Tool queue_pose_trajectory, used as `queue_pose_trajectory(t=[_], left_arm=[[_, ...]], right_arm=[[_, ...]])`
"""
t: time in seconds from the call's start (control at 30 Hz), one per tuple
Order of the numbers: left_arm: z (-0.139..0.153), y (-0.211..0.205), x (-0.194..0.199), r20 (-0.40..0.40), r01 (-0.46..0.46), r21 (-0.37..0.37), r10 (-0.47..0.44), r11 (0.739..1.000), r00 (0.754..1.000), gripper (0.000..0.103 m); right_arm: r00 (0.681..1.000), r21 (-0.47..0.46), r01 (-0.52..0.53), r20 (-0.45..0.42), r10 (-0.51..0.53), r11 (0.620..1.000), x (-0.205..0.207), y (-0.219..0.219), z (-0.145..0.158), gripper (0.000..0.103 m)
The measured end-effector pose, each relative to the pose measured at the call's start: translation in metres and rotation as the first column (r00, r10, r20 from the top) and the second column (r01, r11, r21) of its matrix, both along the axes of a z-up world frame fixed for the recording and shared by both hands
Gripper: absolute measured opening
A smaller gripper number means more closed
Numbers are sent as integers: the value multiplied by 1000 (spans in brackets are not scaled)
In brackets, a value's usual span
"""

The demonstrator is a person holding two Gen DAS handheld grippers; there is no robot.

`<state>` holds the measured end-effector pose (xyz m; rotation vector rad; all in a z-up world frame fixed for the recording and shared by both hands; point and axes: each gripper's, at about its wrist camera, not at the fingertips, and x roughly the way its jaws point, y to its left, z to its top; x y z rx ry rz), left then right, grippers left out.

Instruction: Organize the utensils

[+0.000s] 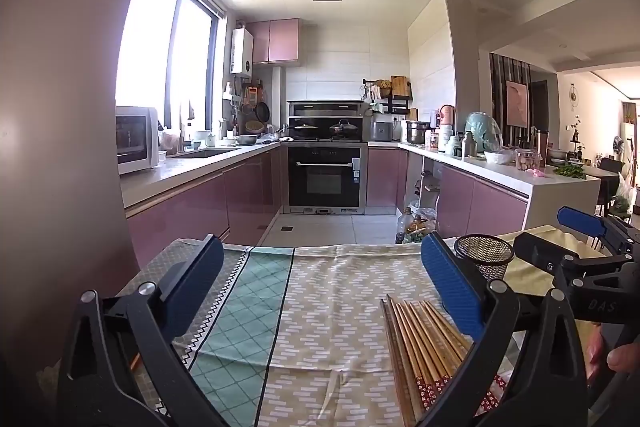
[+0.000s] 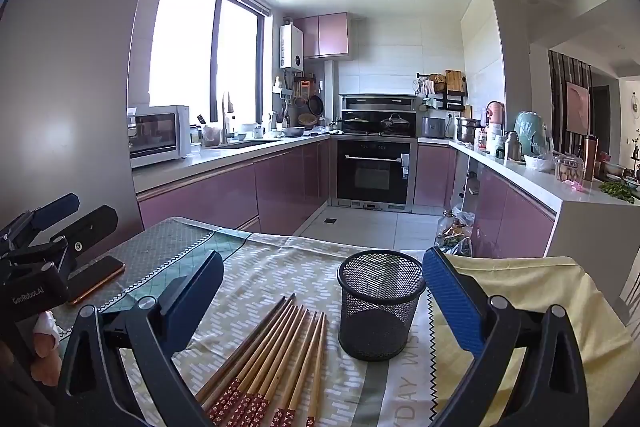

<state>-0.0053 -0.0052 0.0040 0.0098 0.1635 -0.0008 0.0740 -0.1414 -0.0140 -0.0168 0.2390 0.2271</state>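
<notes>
Patterned tablecloth (image 2: 280, 267): bamboo chopsticks (image 2: 272, 351) with red floral ends; both hand-held grippers gape wide, empty.

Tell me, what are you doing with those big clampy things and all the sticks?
A person holds a clamp-like gripper in each hand over a table with a patterned cloth. The left gripper and right gripper are both wide open and hold nothing. A bunch of wooden chopsticks lies flat on the cloth beside an upright black mesh cup, which looks empty. Nothing has been picked up yet; the chopsticks probably go into the cup.
</notes>
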Motion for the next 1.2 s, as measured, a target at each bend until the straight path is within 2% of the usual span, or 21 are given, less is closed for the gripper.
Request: queue_pose_trajectory(t=[1.2], left_arm=[[3,0,-5,8,4,-2,-4,1000,1000,97]], right_arm=[[1000,2,-3,4,3,1000,-1,2,0,96]])
